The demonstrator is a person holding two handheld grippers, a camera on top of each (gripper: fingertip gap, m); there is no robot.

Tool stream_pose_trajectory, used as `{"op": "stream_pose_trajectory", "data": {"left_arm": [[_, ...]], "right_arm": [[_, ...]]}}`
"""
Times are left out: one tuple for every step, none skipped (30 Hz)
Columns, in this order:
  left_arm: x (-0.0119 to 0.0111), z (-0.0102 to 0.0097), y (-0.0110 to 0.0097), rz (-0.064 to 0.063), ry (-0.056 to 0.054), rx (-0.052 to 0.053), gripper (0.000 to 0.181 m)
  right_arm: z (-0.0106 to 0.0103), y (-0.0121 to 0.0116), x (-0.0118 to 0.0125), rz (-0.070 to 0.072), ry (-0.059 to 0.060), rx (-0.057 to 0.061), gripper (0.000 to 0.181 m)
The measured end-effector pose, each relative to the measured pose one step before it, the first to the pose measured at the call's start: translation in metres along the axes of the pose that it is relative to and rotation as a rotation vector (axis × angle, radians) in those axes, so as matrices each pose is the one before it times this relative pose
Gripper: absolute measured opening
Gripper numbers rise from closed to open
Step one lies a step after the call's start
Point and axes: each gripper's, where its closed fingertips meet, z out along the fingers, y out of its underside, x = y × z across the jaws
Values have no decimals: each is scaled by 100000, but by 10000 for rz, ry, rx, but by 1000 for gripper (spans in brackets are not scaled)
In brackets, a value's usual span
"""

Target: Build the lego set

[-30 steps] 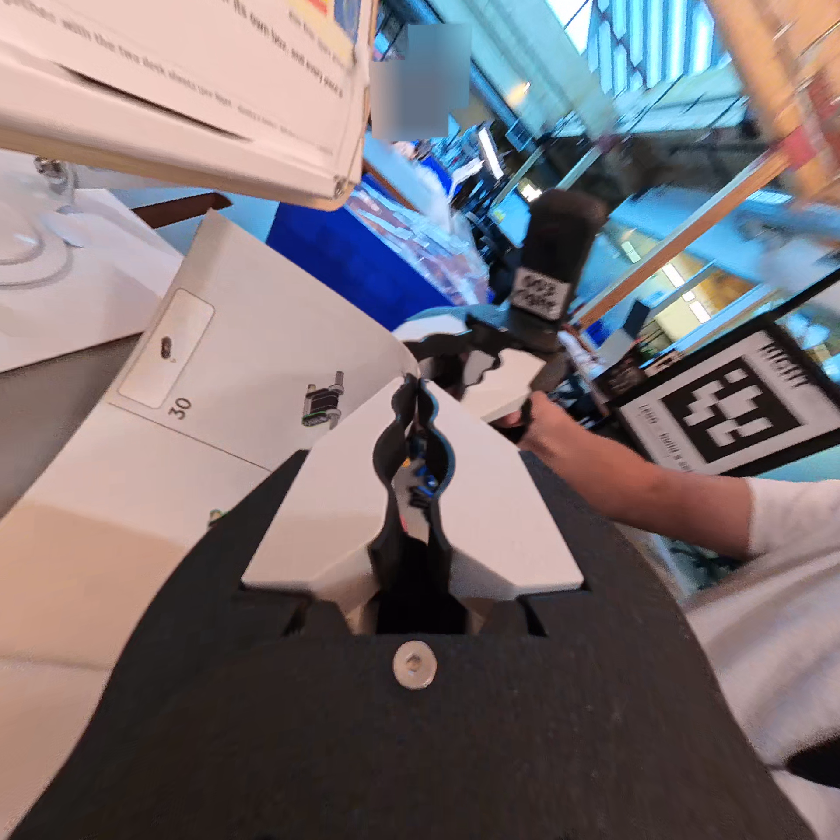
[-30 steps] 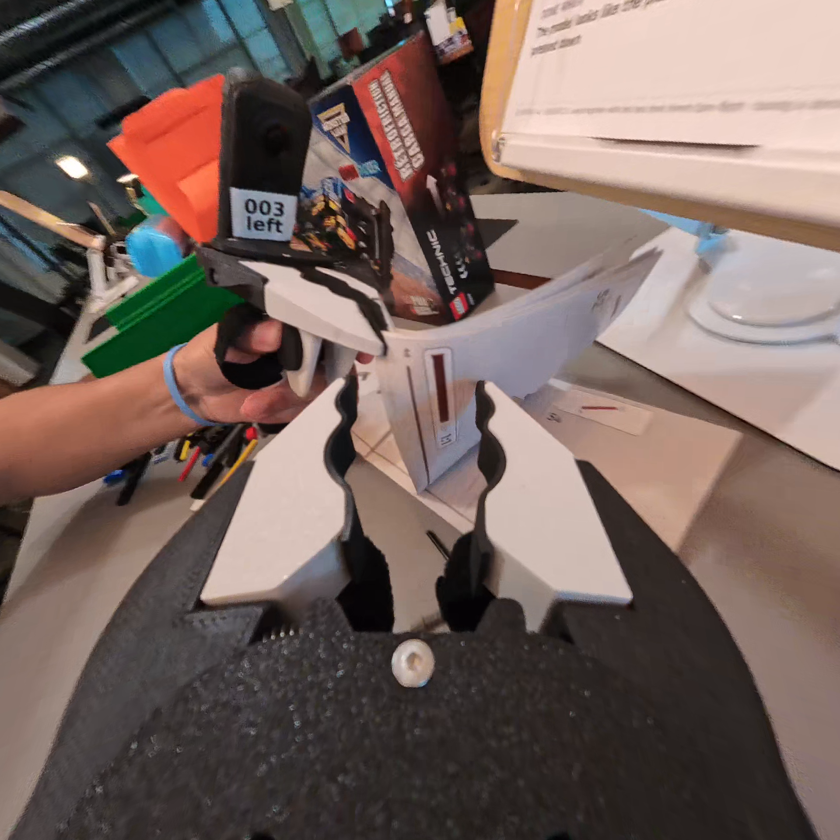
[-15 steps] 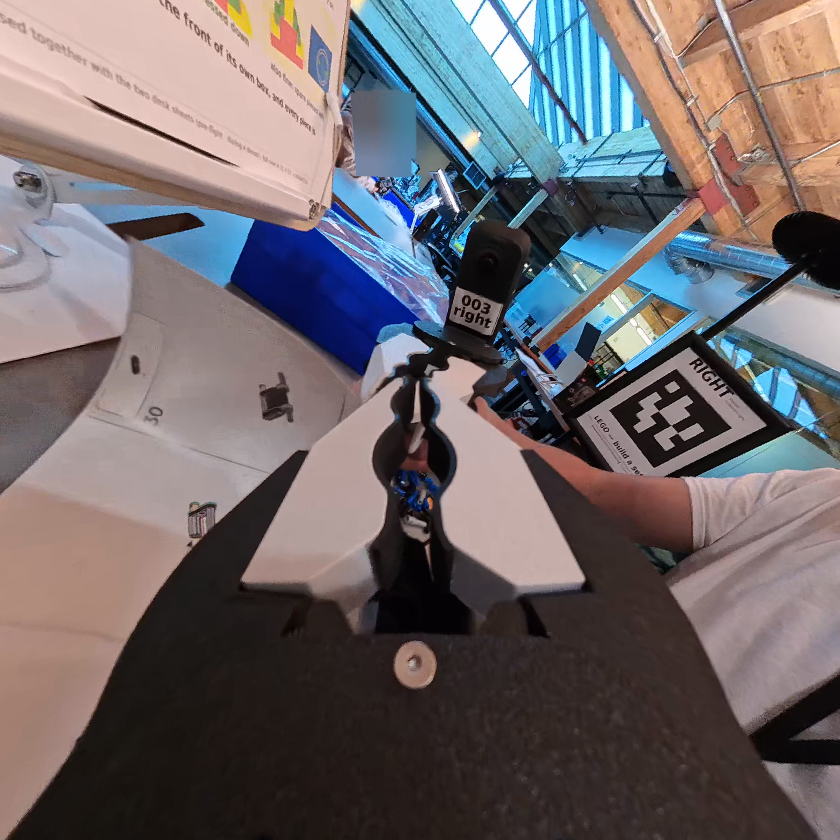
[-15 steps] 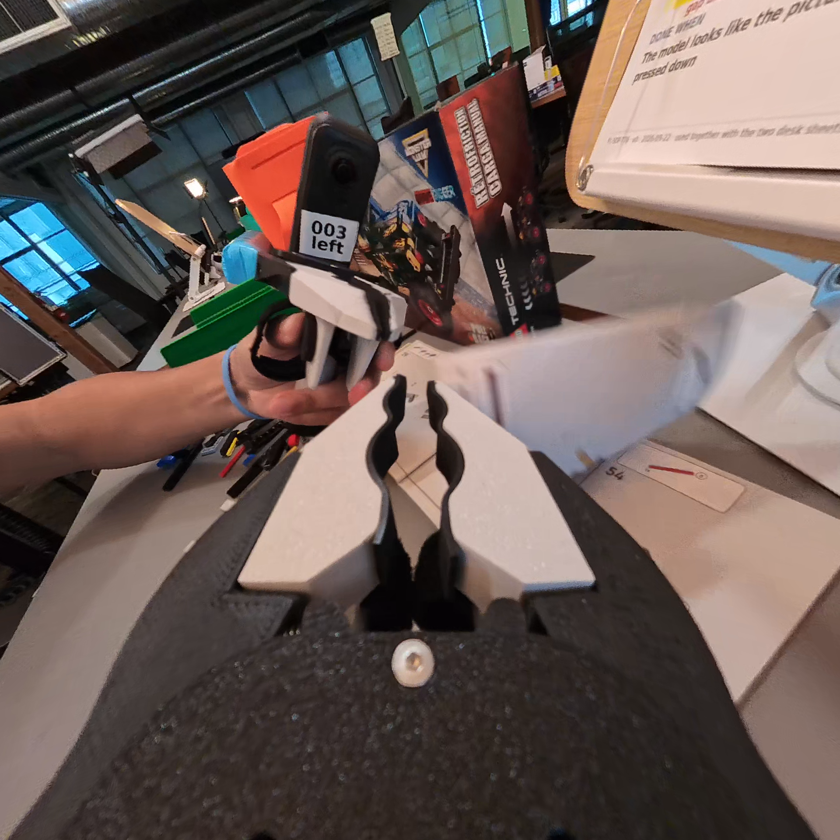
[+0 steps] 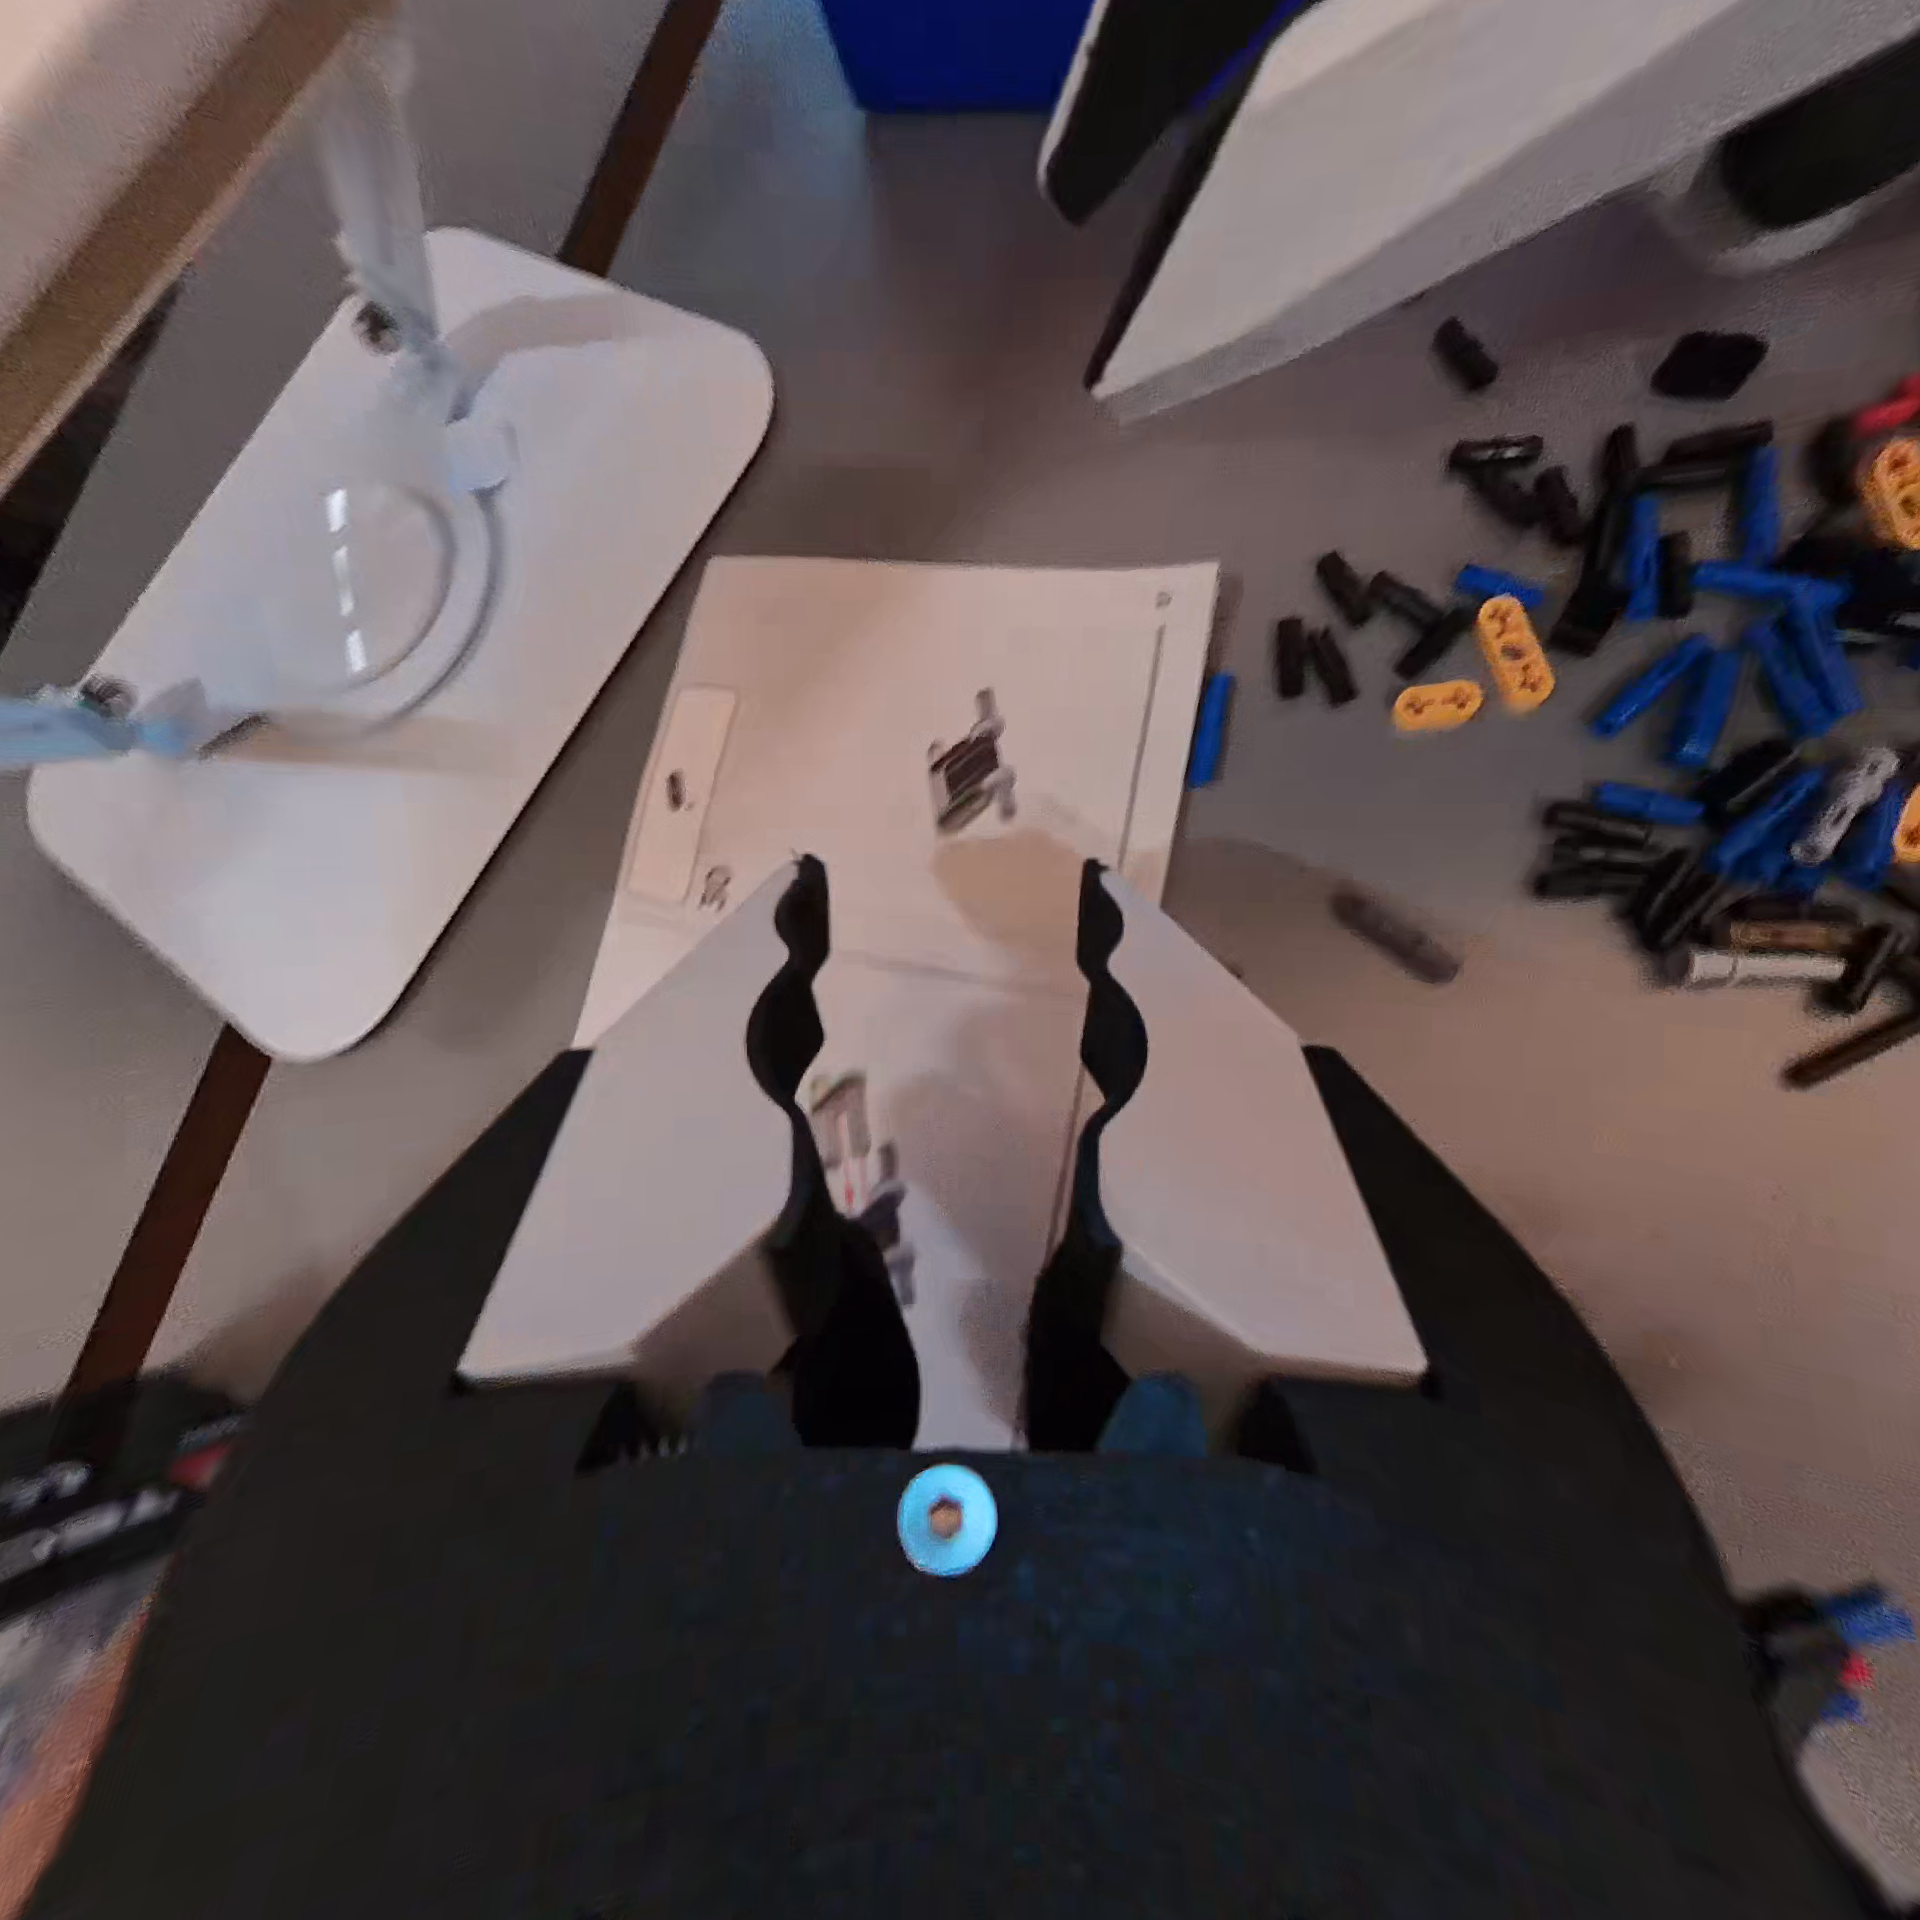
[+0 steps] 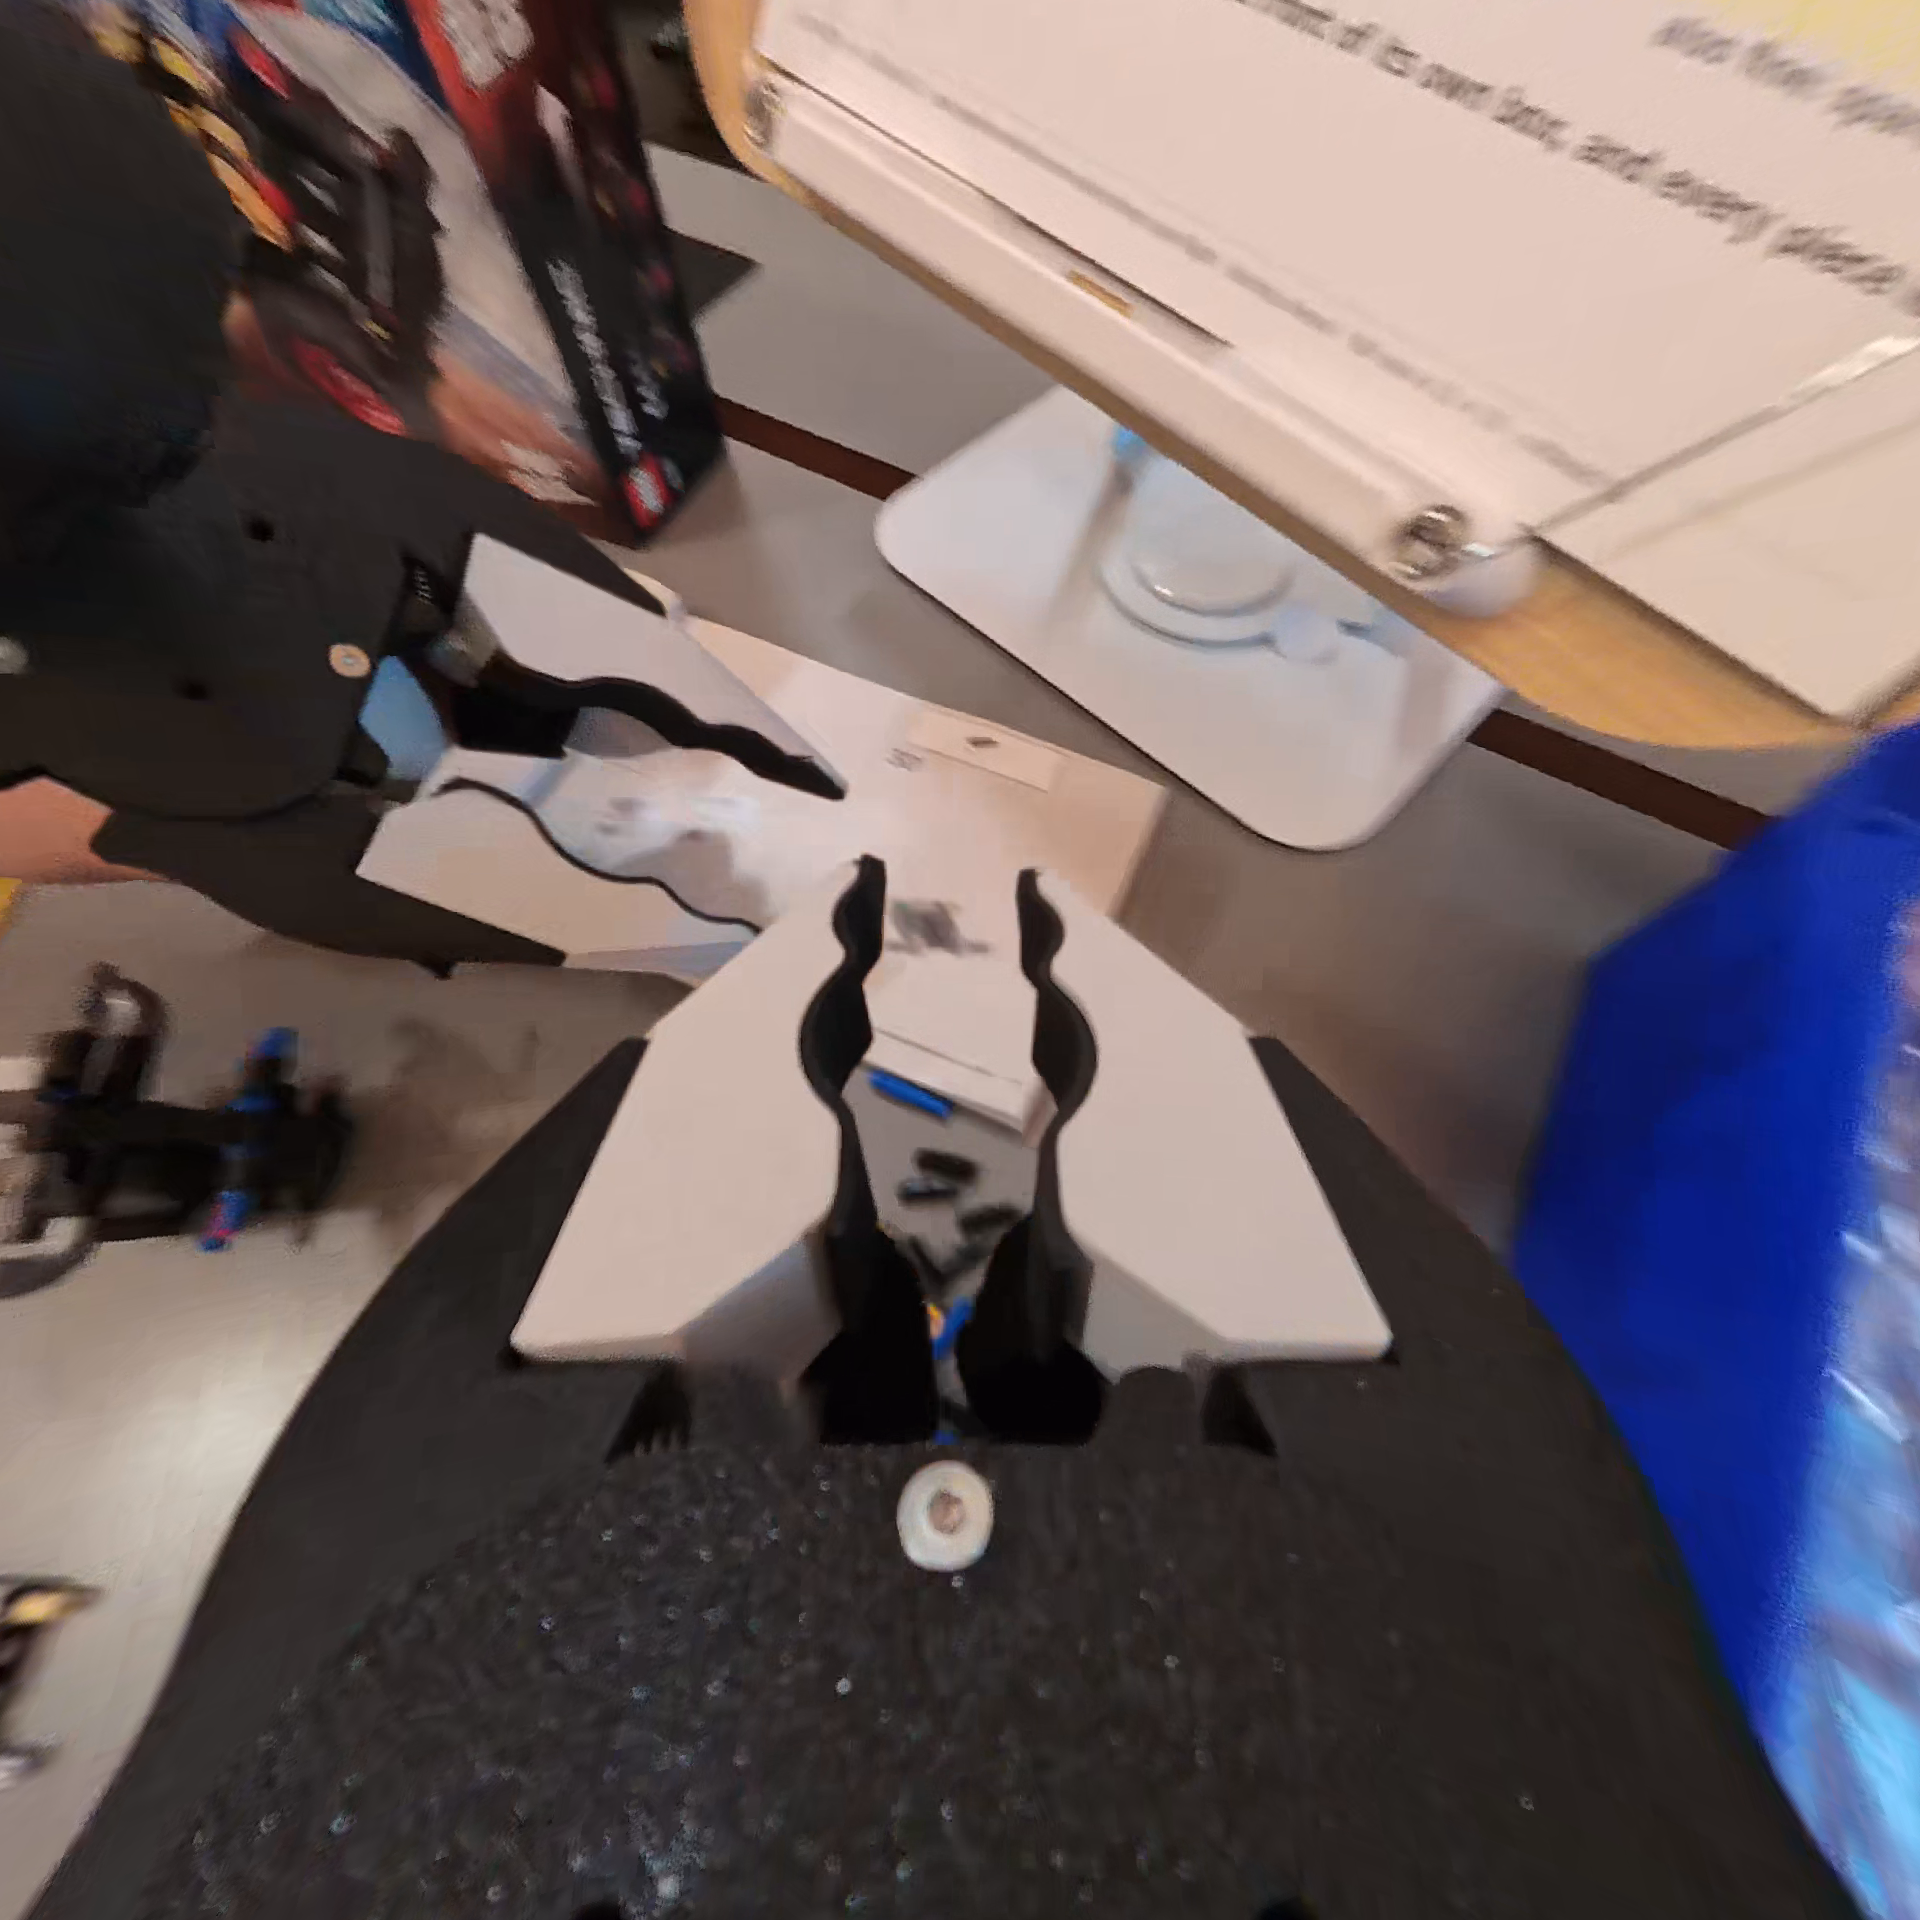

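The instruction booklet [image 5: 935, 748] lies open and flat on the grey table; it also shows in the right wrist view [image 6: 997, 790]. My left gripper [image 5: 945, 883] is open and empty, pointing down over the booklet. My right gripper [image 6: 948, 883] is open and empty above the booklet's near edge, with a blue pin [image 6: 909, 1091] and small black pieces [image 6: 940, 1174] below it. The left gripper also shows at the left of the right wrist view [image 6: 644, 769], jaws apart. A pile of black, blue and orange lego pieces [image 5: 1714, 675] lies right of the booklet. A partly built black and blue assembly [image 6: 177, 1132] sits on the table at the left.
A white stand base [image 5: 364, 644] sits left of the booklet and carries a slanted board with paper sheets [image 6: 1351, 208]. The lego box [image 6: 540, 260] stands at the back left. A blue box [image 6: 1745, 1247] is close on the right. A loose blue pin [image 5: 1210, 717] lies by the booklet's right edge. The left tips stand about 5 cm off the blue pin [image 6: 909, 1091].
The left gripper, shut on a raised booklet page before, has opened and the booklet now lies flat. Both grippers have tilted down toward the table. The right gripper narrowed, then opened again.
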Motion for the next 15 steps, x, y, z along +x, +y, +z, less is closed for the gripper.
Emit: {"op": "stream_pose_trajectory", "data": {"left_arm": [[554,739,-703,-6,270,-40,49],[364,716,-686,-117,252,-97,53],[276,679,-635,-121,226,-125,57],[106,630,-560,-44,97,-143,60],[207,620,-419,86,86,-168,62],[471,573,-370,146,179,-134,65],[359,497,-344,155,64,-95,67],[370,391,-252,181,56,-100,67],[220,275,-188,163,-13,-100,68],[37,124,-199,128,-80,-21,67],[-37,14,-149,74,-57,6,65],[-129,-17,-30,-8,-29,-9,62],[-297,-49,62,-57,-78,-30,60],[-249,-96,85,-44,-18,2,59],[-163,-110,109,-84,54,13,60]], "right_arm": [[-544,542,1027,-118,647,-167,25],[-422,692,899,9,538,-215,25],[-267,872,497,61,266,-288,26],[-218,1005,443,37,257,-380,29],[-189,930,273,-46,192,-304,32],[-172,695,118,-42,126,-130,34],[-179,463,154,-38,168,38,34],[-143,343,10,-103,112,84,33],[-74,318,-194,-113,4,51,33],[-14,274,-213,-51,-55,36,32],[32,233,-236,45,-100,18,32],[44,166,-426,78,-223,21,32],[51,56,-498,79,-276,36,32],[47,-31,-352,57,-203,29,32],[15,-94,-166,-24,-92,11,32]]}}
